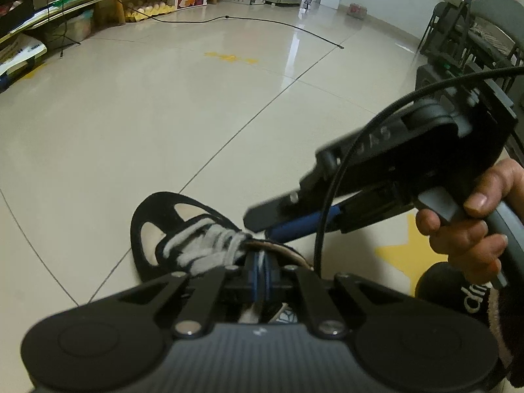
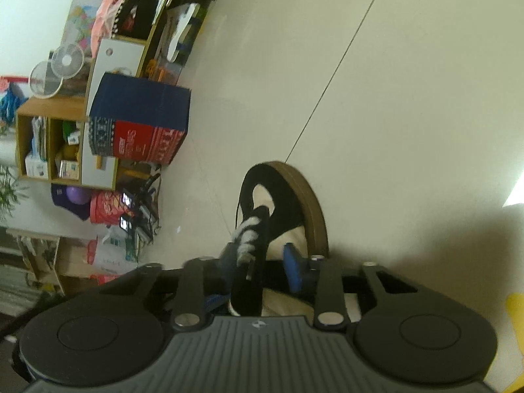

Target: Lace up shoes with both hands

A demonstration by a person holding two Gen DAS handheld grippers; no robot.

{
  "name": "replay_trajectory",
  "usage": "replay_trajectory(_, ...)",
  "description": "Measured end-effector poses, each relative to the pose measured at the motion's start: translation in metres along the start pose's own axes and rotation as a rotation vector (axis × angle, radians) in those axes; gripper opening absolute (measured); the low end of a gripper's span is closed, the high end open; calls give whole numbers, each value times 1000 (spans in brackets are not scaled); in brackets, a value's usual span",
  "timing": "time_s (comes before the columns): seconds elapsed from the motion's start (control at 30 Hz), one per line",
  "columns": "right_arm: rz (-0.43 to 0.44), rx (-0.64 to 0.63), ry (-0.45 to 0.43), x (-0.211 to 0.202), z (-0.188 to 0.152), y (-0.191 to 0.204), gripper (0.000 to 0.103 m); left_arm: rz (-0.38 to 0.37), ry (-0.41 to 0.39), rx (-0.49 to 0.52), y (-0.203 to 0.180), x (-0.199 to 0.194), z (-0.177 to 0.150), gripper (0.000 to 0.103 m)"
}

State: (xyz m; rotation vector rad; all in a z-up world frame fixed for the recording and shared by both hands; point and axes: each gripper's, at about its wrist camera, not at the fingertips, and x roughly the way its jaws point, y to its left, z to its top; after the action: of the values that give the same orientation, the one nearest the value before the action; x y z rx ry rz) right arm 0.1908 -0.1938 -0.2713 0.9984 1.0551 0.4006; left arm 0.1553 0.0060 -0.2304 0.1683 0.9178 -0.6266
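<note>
Blue pads of the left gripper sit clenched together, pinching a white strand of lace that rises thinly between them at the top of the shoe's lacing. Just beyond those jaws lies the shoe, a black sneaker with cream panels, resting on the pale tiled floor with its toe pointing away; grey-white laces cross its tongue in loose, fuzzy rows. From the right side of the left wrist view, the right gripper reaches in low over the shoe's opening, its black finger and blue pad close to the top of the lacing, carried by a hand wrapped round the handle, with a black cable looping past. In the right wrist view, the right gripper has its jaws parted, the shoe's black eyelet flap and laces standing between the two blue pads; the pads are not seen pressing on it. The shoe here shows its tan sole edge against the floor. Shelving and boxes crowd the far wall, among them a blue and red box.
</note>
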Motion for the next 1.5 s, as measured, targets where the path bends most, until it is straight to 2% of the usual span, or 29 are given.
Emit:
replay_trajectory(0.1, 3, -25, -2, -1, -1, 2, 9, 7, 4, 5, 0, 0, -1, 7)
replay_trajectory(0.2, -13, -74, -9, -3, 1, 10, 5, 14, 12, 3, 1, 0, 1, 10)
replay_trajectory(0.37, -52, -166, -29, -7, 2, 22, 4, 32, 18, 55, -2, -5, 6, 10)
replay_trajectory(0.43, -57, -177, -31, -8, 3, 22, 4, 52, 15, 95, -4, -8, 7, 6)
replay_trajectory(0.6, -72, -207, -40, -8, 3, 23, 4, 150, -28, 157, 1, -17, 15, 6)
replay_trajectory(0.73, -104, -239, -78, -14, 8, 22, 4, 197, -41, 73, 24, -23, 21, 6)
replay_trajectory(0.87, -143, -241, -110, -24, 17, 12, 4, 168, -43, -17, 37, -32, 16, 10)
replay_trajectory(1.0, -205, -246, -144, -33, 26, 0, 5, 142, -10, -67, 40, -36, 5, 14)
replay_trajectory(1.07, -239, -244, -156, -36, 30, -7, 5, 132, 4, -86, 40, -38, -3, 17)
replay_trajectory(1.27, -361, -270, -178, -36, 35, -25, 6, 124, 48, -144, 49, -46, -20, 40)
replay_trajectory(1.37, -390, -309, -187, -34, 33, -24, 6, 94, 71, -200, 56, -48, -28, 43)
replay_trajectory(1.5, -397, -343, -189, -31, 32, -20, 6, 10, 78, -275, 60, -49, -33, 43)
